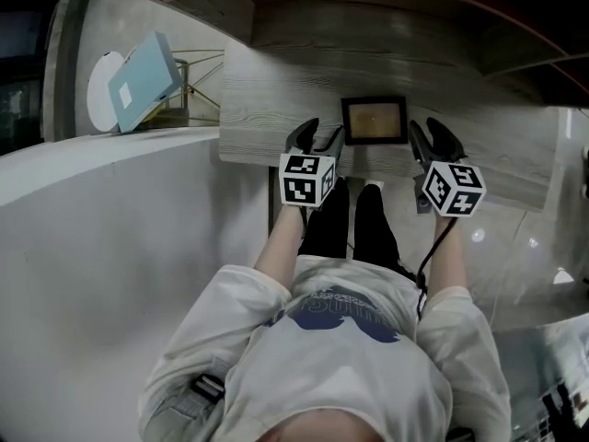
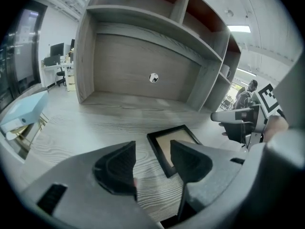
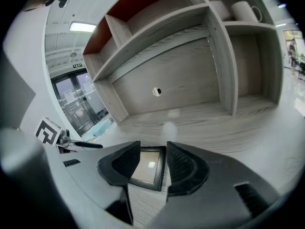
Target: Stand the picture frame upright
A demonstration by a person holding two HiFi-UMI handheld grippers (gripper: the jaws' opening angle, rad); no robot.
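Note:
A black picture frame point(image 1: 374, 120) with a tan picture lies flat on the grey wooden desk point(image 1: 267, 109), in front of the person. My left gripper point(image 1: 318, 138) hovers just left of the frame's near corner. Its jaws stand open with nothing between them. In the left gripper view the frame point(image 2: 172, 146) lies just beyond the gap of the left gripper point(image 2: 152, 156). My right gripper point(image 1: 433, 141) hangs just right of the frame, open and empty. In the right gripper view the frame point(image 3: 147, 166) shows through the gap of the right gripper point(image 3: 152, 151).
A shelf unit with a cable hole point(image 2: 153, 78) in its back panel rises behind the desk. A white mug point(image 3: 245, 11) stands on an upper shelf. A light blue box point(image 1: 143, 81) sits off the desk's left end. The desk's near edge runs just under the grippers.

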